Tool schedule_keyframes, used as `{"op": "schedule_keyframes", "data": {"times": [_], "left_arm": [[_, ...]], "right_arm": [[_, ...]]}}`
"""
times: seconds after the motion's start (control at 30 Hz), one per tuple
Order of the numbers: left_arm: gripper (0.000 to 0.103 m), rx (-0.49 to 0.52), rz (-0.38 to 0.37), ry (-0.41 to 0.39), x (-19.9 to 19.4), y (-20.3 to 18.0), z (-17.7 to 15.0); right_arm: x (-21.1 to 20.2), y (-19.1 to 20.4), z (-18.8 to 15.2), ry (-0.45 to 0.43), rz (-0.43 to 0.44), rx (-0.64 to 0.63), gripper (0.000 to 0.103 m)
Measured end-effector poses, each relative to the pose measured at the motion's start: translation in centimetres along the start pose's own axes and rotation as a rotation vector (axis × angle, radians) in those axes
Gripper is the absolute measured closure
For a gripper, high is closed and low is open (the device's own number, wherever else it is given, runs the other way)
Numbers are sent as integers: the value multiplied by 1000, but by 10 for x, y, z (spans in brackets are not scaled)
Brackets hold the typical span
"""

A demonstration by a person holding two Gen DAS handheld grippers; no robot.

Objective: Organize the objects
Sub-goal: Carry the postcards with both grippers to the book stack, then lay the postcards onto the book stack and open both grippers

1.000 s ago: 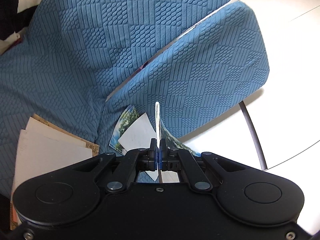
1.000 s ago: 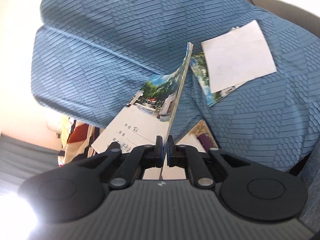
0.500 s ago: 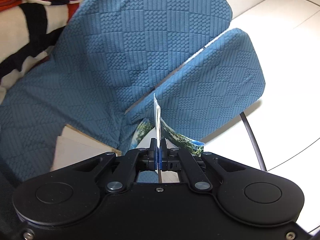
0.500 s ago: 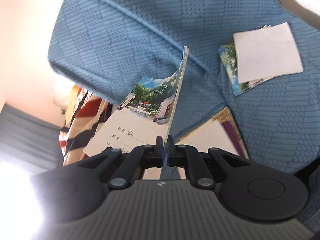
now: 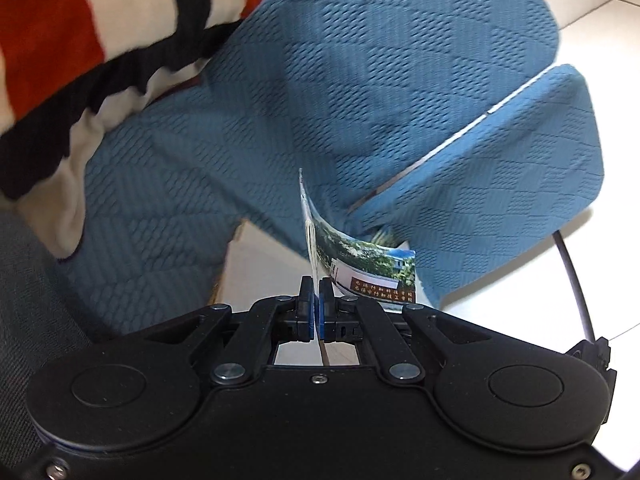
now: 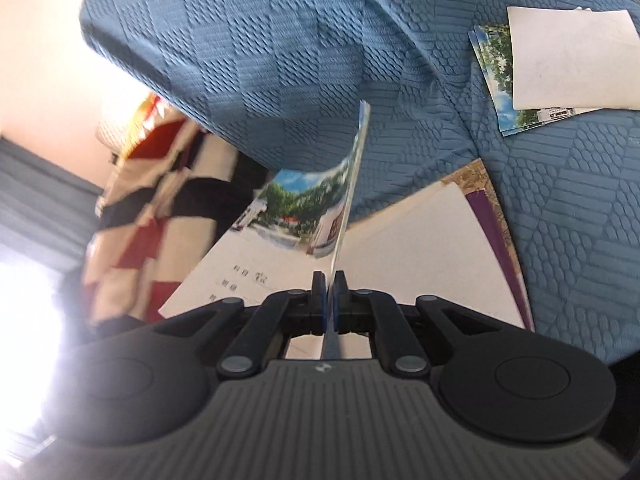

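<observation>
My left gripper (image 5: 318, 286) is shut on a thin notebook with a photo cover (image 5: 360, 260), held edge-on above the blue textured sofa (image 5: 360, 100). My right gripper (image 6: 329, 282) is shut on a like notebook with a photo cover (image 6: 304, 216), also edge-on and curling left. A flat stack of the same notebooks (image 6: 500, 76) lies on the seat at upper right, a white sheet (image 6: 572, 56) on top. A larger book with a purple and brown edge (image 6: 488, 216) lies on the seat under my right gripper; a pale book (image 5: 256, 264) shows under my left gripper.
A red, black and cream striped blanket (image 5: 60, 48) lies at the sofa's upper left; it also shows in the right wrist view (image 6: 160, 184). White tiled floor (image 5: 600, 280) and a dark cable (image 5: 576, 280) are at the right. Bright glare fills the right view's left edge.
Both grippers have risen and swung left with their notebooks. The striped blanket has come further into both views. The notebook stack has slid to the upper right of the right view.
</observation>
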State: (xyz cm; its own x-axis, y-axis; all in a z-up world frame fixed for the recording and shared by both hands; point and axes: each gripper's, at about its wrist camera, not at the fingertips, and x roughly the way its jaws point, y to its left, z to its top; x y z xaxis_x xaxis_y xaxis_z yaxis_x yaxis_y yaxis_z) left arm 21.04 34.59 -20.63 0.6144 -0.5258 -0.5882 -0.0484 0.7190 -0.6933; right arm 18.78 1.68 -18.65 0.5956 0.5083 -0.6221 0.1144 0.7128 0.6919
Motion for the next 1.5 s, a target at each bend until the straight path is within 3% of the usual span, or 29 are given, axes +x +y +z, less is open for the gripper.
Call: {"op": "schedule_keyframes", "data": {"times": [0.17, 0.6, 1.0, 1.23, 1.3, 1.37, 1.5], "left_arm": [[101, -20, 12, 44, 14, 20, -19], [99, -3, 69, 103, 29, 4, -39], [100, -16, 129, 204, 45, 10, -50], [100, 4, 146, 219, 47, 6, -54], [92, 4, 146, 219, 46, 6, -54], [74, 13, 138, 226, 42, 4, -55], [66, 28, 150, 232, 31, -2, -55]], "right_arm": [[18, -13, -5, 18, -30, -34, 97], [16, -31, -12, -17, -97, -135, 97], [28, -47, -23, -6, -150, -119, 97], [33, -51, -26, 15, -178, -119, 92], [33, -52, -24, 20, -200, -113, 88], [33, -52, -23, 32, -235, -98, 82], [27, -50, -18, 59, -281, -77, 80]]}}
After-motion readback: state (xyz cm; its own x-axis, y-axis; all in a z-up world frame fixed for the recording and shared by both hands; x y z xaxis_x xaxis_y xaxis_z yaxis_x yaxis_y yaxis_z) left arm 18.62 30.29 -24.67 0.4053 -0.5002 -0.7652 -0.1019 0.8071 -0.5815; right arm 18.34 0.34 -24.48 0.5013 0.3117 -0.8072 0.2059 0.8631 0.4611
